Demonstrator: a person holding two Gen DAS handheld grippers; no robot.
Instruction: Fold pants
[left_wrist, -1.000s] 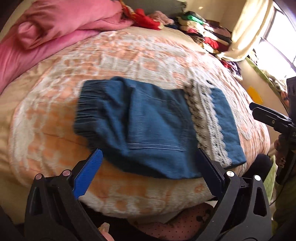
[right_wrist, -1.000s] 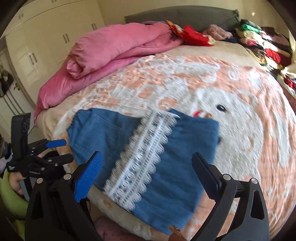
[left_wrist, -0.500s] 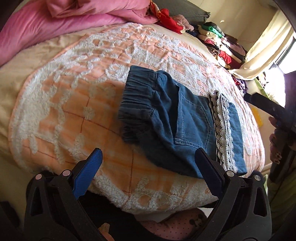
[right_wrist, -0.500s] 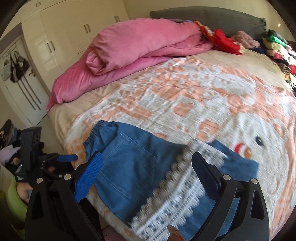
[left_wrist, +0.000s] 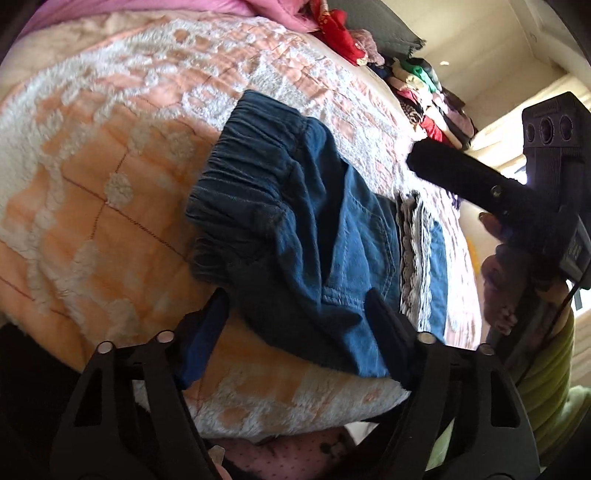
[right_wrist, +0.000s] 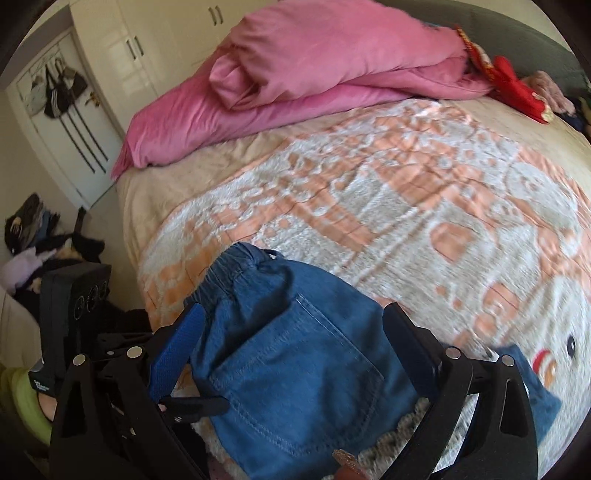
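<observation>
Left wrist | one pants on blanket | two tools, left tool, right tool, both agape, empty

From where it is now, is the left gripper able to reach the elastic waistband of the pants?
Probably yes. The left gripper is open at the near edge of the pants, and the waistband lies uncovered just ahead on the blanket. The right gripper is off to the side, not between them.
</observation>
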